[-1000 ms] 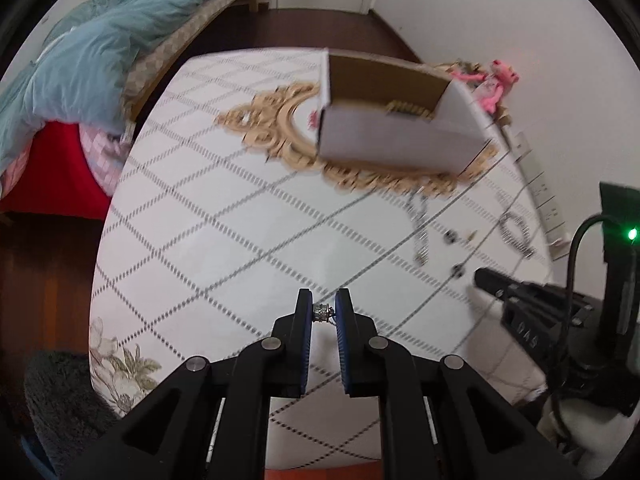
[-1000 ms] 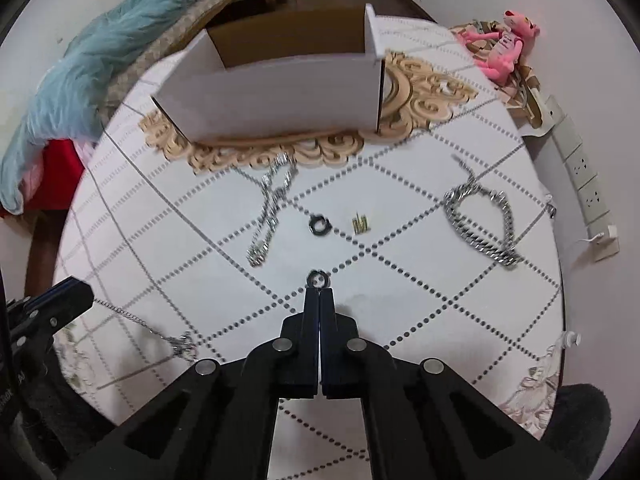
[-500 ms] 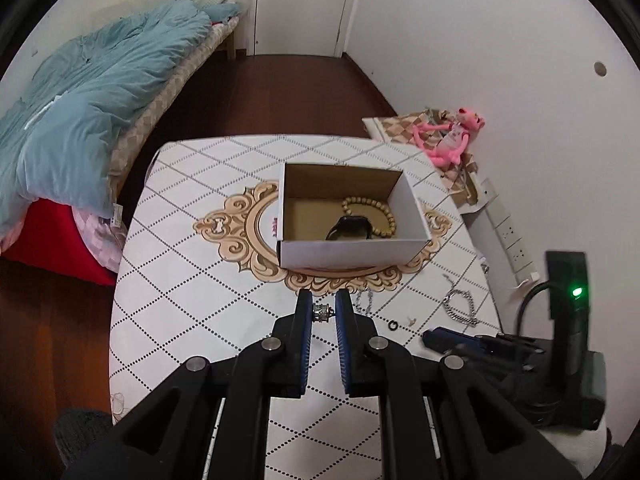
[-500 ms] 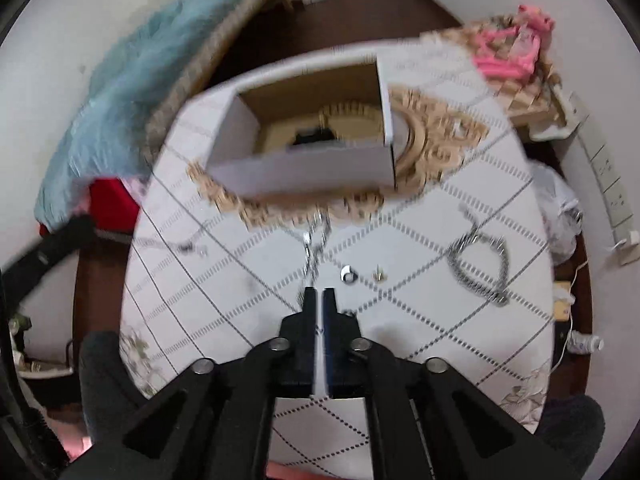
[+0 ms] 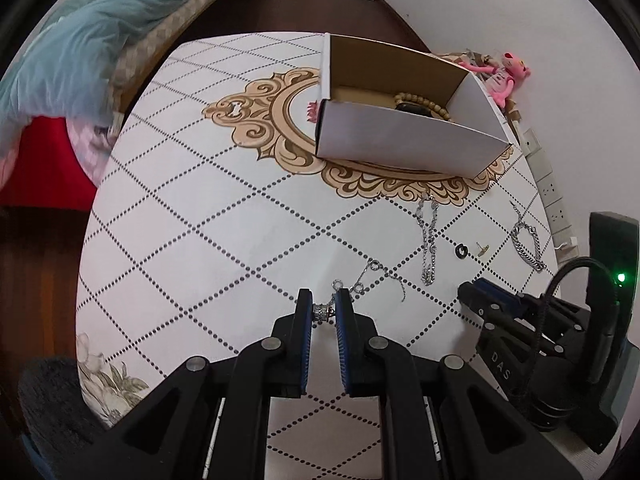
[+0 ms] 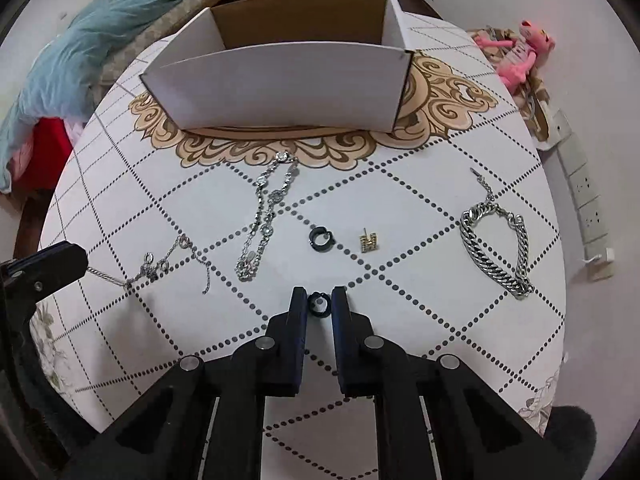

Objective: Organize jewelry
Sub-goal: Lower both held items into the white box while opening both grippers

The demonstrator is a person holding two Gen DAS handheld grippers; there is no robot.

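Note:
My left gripper [image 5: 323, 313] is shut on the clasp end of a thin silver necklace [image 5: 374, 274], whose chain trails onto the table; it also shows in the right wrist view [image 6: 160, 266]. My right gripper [image 6: 319, 305] is slightly open around a small black ring [image 6: 319, 304] lying on the table between its jaws. The open cardboard box [image 6: 280, 76] stands at the table's far side and holds a bead bracelet [image 5: 424, 105]. On the table lie a silver link necklace [image 6: 266, 220], another black ring [image 6: 320, 237], a gold earring [image 6: 369, 241] and a heavy chain bracelet [image 6: 496, 248].
The round table [image 6: 400, 200] has a diamond-pattern cloth with a gold ornament under the box. A bed with a blue quilt [image 5: 80, 40] is to the left. A pink plush toy [image 6: 528, 52] and a power strip [image 6: 584, 200] lie by the right wall.
Both grippers swung up and back down towards the table. My right gripper went from shut to slightly open around the black ring. My left gripper kept hold of the necklace.

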